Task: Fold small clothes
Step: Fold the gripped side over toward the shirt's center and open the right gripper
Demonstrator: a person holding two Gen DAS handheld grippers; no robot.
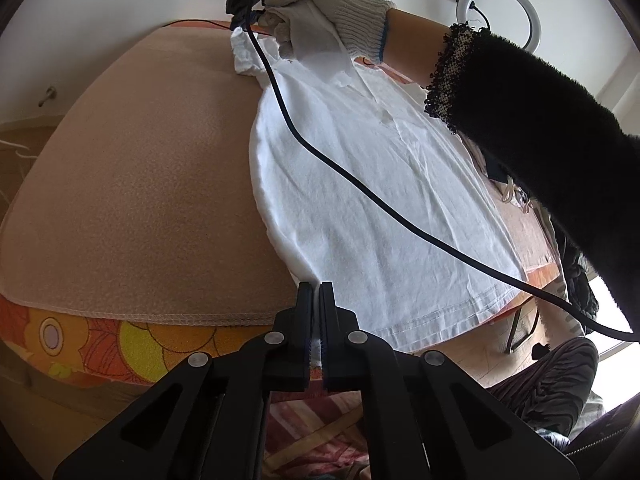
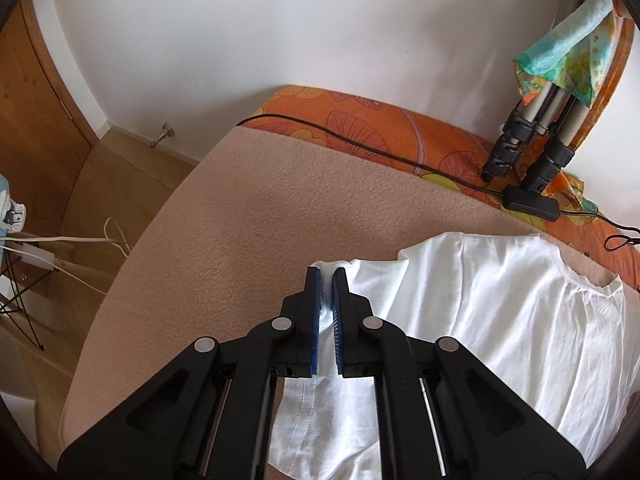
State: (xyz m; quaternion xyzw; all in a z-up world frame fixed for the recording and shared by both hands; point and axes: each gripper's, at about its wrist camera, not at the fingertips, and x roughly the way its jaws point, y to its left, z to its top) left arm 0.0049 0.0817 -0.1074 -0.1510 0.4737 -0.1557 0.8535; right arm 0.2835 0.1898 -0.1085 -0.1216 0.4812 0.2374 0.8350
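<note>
Soft, even daylight fills both views, bright on the white wall [image 2: 240, 40] and without hard shadows. In the left wrist view a window [image 1: 612, 304] at the right edge is blown out, perhaps the main light source. The dark sleeve [image 1: 540, 128] loses all detail. Both fisheye pictures bend strongly toward black, vignetted corners; focus stays fairly sharp.

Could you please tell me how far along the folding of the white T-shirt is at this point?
Done: the white T-shirt lies spread flat on the beige blanket. In hand: the left hand-held gripper is shut on the bottom hem corner, and the right hand-held gripper is shut on the sleeve on the same side. Left: no fold is visible yet, so every fold is still to come.
</note>
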